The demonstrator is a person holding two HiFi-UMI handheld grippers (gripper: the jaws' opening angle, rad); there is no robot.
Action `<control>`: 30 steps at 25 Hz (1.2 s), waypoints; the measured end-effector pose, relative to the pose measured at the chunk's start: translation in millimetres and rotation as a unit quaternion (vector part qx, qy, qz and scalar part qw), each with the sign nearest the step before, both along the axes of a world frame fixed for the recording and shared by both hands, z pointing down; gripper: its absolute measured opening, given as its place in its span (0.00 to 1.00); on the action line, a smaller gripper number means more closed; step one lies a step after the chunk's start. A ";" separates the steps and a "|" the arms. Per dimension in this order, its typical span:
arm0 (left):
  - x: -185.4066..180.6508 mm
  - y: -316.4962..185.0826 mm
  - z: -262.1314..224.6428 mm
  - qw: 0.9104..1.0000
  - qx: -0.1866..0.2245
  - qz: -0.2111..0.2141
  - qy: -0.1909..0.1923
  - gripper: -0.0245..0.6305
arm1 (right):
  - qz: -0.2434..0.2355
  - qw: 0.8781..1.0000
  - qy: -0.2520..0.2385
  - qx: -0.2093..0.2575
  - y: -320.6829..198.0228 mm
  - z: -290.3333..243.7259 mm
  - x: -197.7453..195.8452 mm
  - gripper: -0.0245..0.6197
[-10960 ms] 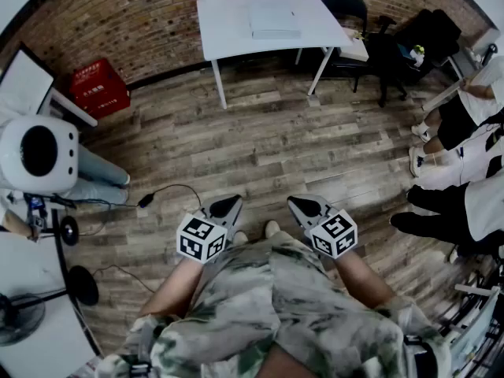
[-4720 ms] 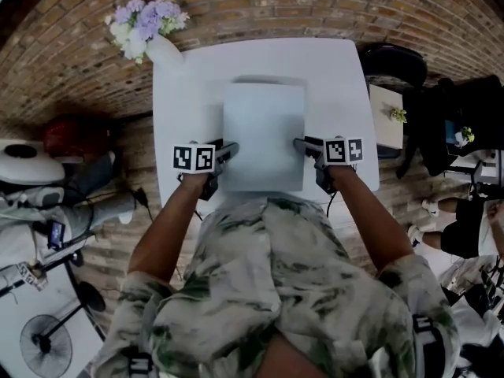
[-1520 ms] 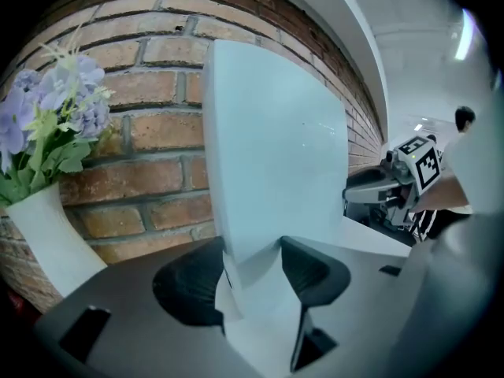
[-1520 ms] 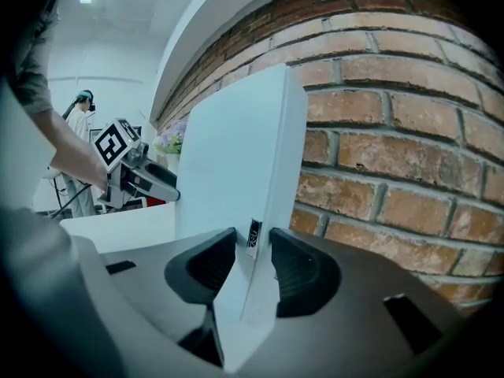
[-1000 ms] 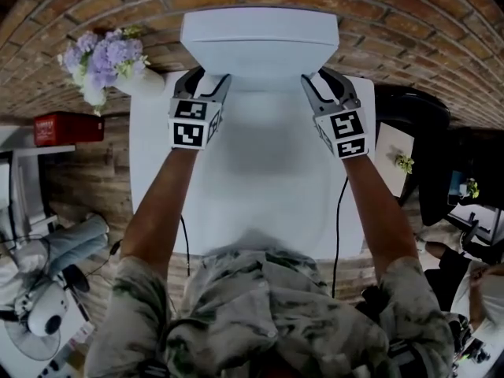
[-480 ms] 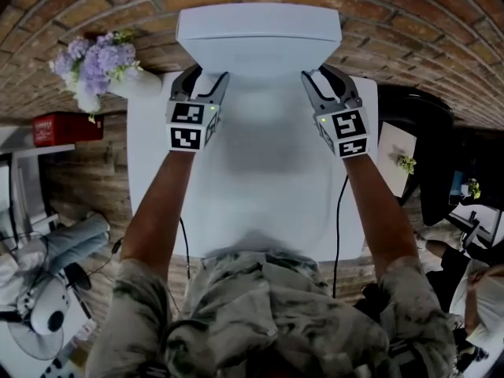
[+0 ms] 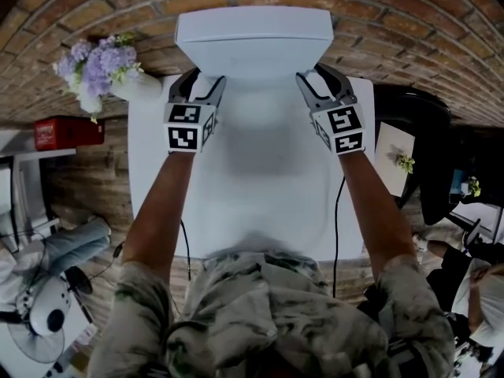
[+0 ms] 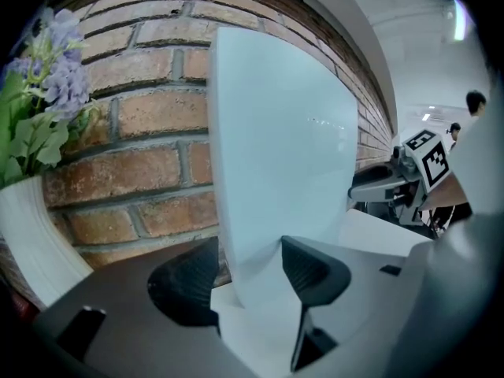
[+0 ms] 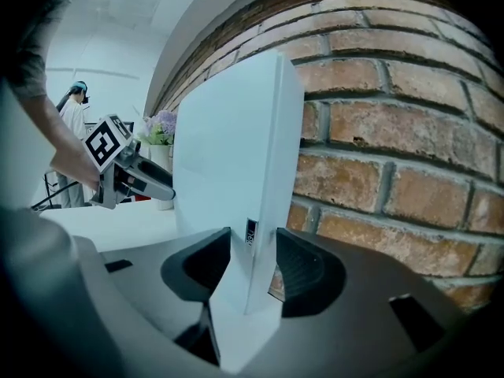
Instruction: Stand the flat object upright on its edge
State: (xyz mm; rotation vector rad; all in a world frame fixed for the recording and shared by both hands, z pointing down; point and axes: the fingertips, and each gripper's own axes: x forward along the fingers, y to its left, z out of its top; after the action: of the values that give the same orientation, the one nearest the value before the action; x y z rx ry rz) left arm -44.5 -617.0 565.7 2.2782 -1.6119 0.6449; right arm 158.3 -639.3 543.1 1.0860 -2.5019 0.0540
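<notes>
Although the flat object (image 7: 253,42) stands on its lower edge at the back of the table (image 7: 260,179), just ahead of both grippers and with the brick wall (image 7: 118,6) close behind it, only one side looks firmly held. The left gripper (image 8: 248,270) is clamped across the panel's lower corner, one pad on the front face and one behind, which I take as a steadying hold so the panel cannot topple forward. The right gripper (image 9: 252,262) straddles the opposite lower corner with the thin edge between its jaws, but those jaws are opening and the pads look barely clear of the faces. Gripping low at both ends keeps the base planted. The upright placing seems nearly done; whether the panel leans on the wall I cannot tell. A vase of flowers (image 7: 98,61) stands well off the left gripper's outer side.
</notes>
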 end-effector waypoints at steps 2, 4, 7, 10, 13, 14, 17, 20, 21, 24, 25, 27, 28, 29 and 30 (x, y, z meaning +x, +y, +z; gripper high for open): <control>-2.5 3.9 -1.1 1.000 0.000 -0.011 0.003 0.42 | 0.004 1.000 0.001 -0.002 2.0 0.4 3.6 0.36; -5.7 8.3 -3.4 1.000 0.003 -0.018 0.006 0.42 | 0.008 1.000 0.004 -0.001 5.2 0.5 6.8 0.38; -12.4 17.6 -8.8 1.000 0.008 -0.023 0.004 0.42 | 0.008 1.000 0.004 -0.001 12.8 1.0 6.8 0.38; -12.4 31.9 -11.4 1.000 0.007 -0.024 0.005 0.42 | 0.011 1.000 0.002 -0.008 25.9 3.5 11.9 0.37; -10.4 50.9 -13.5 1.000 0.008 -0.024 0.009 0.42 | 0.013 1.000 0.003 -0.015 44.8 6.2 16.9 0.35; -9.4 57.5 -14.7 1.000 0.008 -0.024 0.012 0.42 | 0.014 1.000 0.002 -0.016 51.4 6.2 18.6 0.35; -4.4 78.6 -19.0 1.000 0.009 -0.020 0.020 0.42 | 0.021 1.000 -0.003 -0.021 73.1 3.3 23.3 0.34; 1.2 102.0 -24.2 0.999 0.007 -0.013 0.034 0.42 | 0.030 0.999 -0.013 -0.028 98.2 -1.8 25.8 0.32; 3.6 110.4 -26.5 0.999 0.007 -0.010 0.039 0.41 | 0.034 0.999 -0.017 -0.030 107.1 -3.7 26.8 0.30; 13.8 138.9 -34.7 0.998 0.007 0.003 0.060 0.41 | 0.044 0.998 -0.027 -0.036 136.9 -9.2 30.0 0.26; 17.3 149.8 -37.2 0.998 0.007 0.008 0.067 0.41 | 0.047 0.998 -0.030 -0.037 147.9 -11.0 30.6 0.23; 21.2 174.3 -41.6 0.997 0.005 0.017 0.076 0.39 | 0.052 0.997 -0.039 -0.042 171.8 -14.6 29.1 0.20; 20.5 188.1 -43.8 0.997 0.003 0.019 0.080 0.38 | 0.053 0.997 -0.043 -0.044 184.9 -16.2 25.9 0.20; 18.2 202.7 -46.4 0.996 0.002 0.020 0.082 0.36 | 0.054 0.996 -0.046 -0.047 198.8 -17.5 21.3 0.18; 15.7 217.7 -49.1 0.996 0.001 0.021 0.085 0.35 | 0.054 0.996 -0.049 -0.049 213.1 -19.0 16.6 0.18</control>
State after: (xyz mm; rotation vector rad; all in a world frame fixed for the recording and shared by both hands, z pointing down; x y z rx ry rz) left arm -28.8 -399.3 516.6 2.3041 -1.4907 0.4463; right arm 174.9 -426.2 524.1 1.2027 -2.4941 0.2645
